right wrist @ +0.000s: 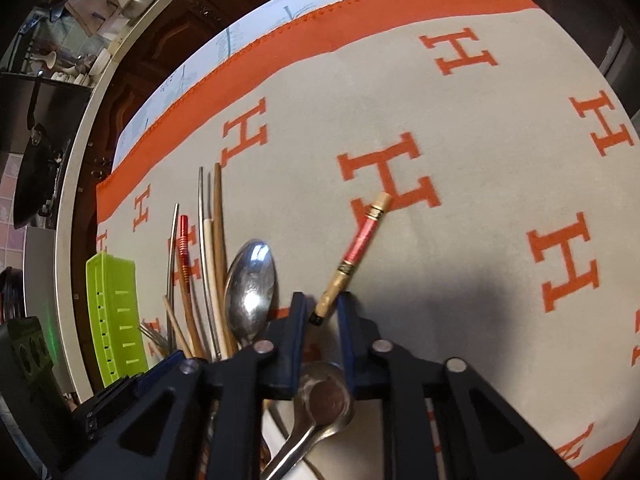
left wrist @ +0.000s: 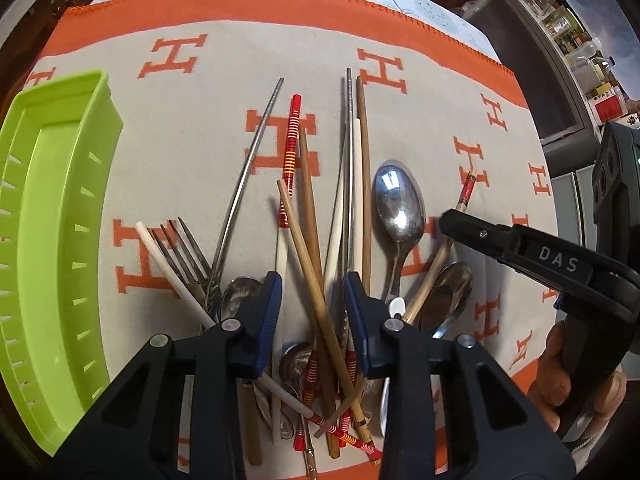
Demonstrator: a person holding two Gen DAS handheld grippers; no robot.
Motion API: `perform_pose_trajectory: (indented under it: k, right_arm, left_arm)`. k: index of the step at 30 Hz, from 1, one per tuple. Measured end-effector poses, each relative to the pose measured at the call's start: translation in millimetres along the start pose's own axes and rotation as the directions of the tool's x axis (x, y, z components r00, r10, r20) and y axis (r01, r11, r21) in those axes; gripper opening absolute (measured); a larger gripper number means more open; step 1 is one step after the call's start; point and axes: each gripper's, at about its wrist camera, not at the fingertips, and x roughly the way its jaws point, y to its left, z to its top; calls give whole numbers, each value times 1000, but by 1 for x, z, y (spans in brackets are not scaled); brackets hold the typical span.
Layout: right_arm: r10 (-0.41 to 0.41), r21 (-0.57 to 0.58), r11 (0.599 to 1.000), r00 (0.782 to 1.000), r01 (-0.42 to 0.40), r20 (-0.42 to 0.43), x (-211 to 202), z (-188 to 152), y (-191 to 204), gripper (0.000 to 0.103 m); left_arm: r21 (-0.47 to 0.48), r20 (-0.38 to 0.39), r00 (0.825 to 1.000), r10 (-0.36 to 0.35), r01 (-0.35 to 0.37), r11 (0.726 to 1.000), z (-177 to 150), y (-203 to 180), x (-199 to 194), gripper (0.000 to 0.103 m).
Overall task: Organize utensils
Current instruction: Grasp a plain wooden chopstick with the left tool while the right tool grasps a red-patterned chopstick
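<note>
Left gripper (left wrist: 312,292) over the utensil pile (left wrist: 320,280) on the H-patterned cloth (left wrist: 400,40) covering the surface; fingers (left wrist: 269,308) part open, holding nothing, tan chopsticks (left wrist: 308,248) crossing the gap between them; fork (left wrist: 188,252) just left of the fingers, big spoon (left wrist: 398,204) just right; green tray (left wrist: 56,240) well left, empty. Right gripper (right wrist: 322,312) fingers (right wrist: 298,320) narrow but not closed; dark tip of the red-banded chopstick (right wrist: 352,256) sits between them, contact unclear; small spoon (right wrist: 324,396) under the fingers; pile (right wrist: 224,280) to their left.
</note>
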Motion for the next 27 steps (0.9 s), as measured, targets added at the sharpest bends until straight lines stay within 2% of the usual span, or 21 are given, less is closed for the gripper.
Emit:
perform_pose_trajectory:
  k: [1,3,4,12,17,21,27]
  right_arm:
    - [16,16,1000,1000,-16,2,0,0,-4,11]
    - [57,49,997,998,-57,2,-1,0,-12,10]
    - [77,65,995,997,-77,1,-2,-1,-16,9]
    - [186,89,978,982,-187,17,-15,-14,-21,7]
    - [204,59,977,978,-206,42,-27,-18,-16,7]
    - [225,35,973,973,-227,51,-35,-23,-11,7]
    - [257,-31,966,964,-255,65,-49,-35,4,7]
  left_arm:
    - [0,2,1000,7,-7,1000,0,-2,1,23]
    - [-2,-1,1000,4,-4,1000,-1,3,-3,10]
    - [-8,-13,1000,-7,7,1000,-1,1,-1,7]
    - [13,-26,999,-18,19,1000,-9,-3,-5,7]
    - [19,-40,999,-10,11,1000,-12,-7,-1,7]
    - [22,2,1000,5,-5,1000,-16,-4,-13,5]
    - [43,52,998,-29,26,999,-22,0,-43,4]
